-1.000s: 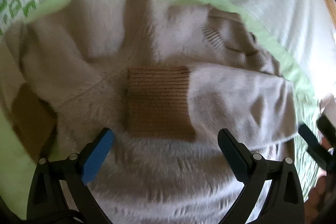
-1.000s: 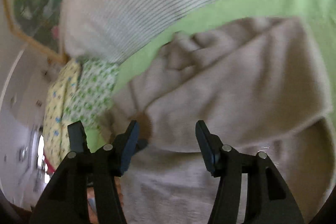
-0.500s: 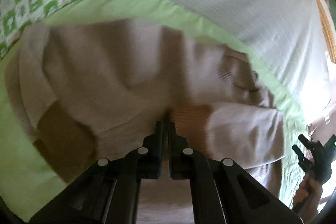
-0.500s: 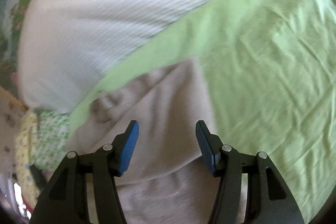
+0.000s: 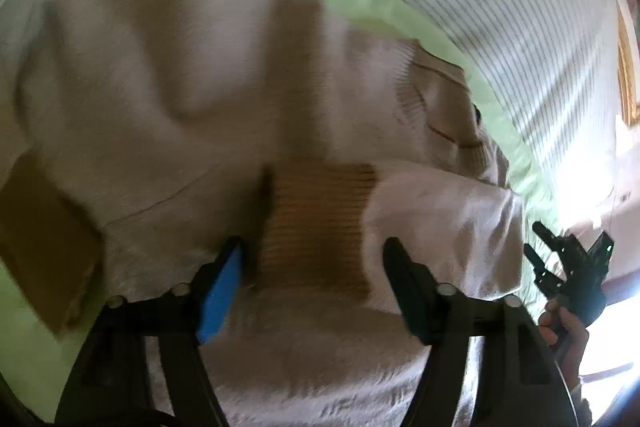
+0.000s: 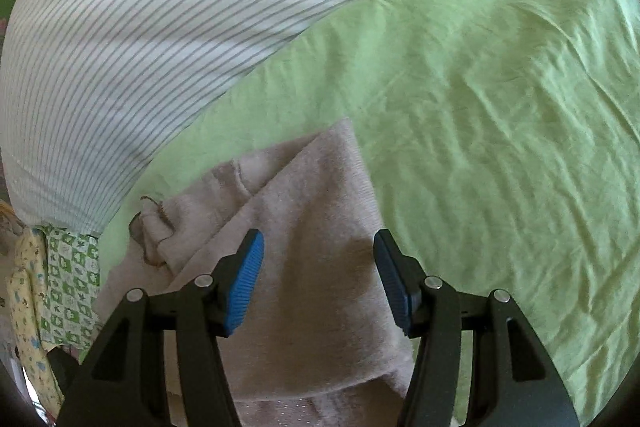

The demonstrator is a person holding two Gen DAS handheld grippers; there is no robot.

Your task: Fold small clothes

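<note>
Beige sweater (image 5: pixel 168 115) spread on light green sheet (image 5: pixel 24 339), sleeve folded across chest, brown ribbed cuff (image 5: pixel 320 223) at centre. Left gripper (image 5: pixel 310 283) above cuff, jaws just been opening, blue pads apart, nothing gripped. Striped white bedding (image 5: pixel 500 7) behind. Right gripper (image 5: pixel 538 247) in hand (image 5: pixel 566 327) at right edge.

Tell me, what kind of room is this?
Most likely a bedroom. A beige sweater lies on a bed's wrinkled green sheet, with a big striped pillow or duvet beside it and patterned bedding at the edge.
</note>
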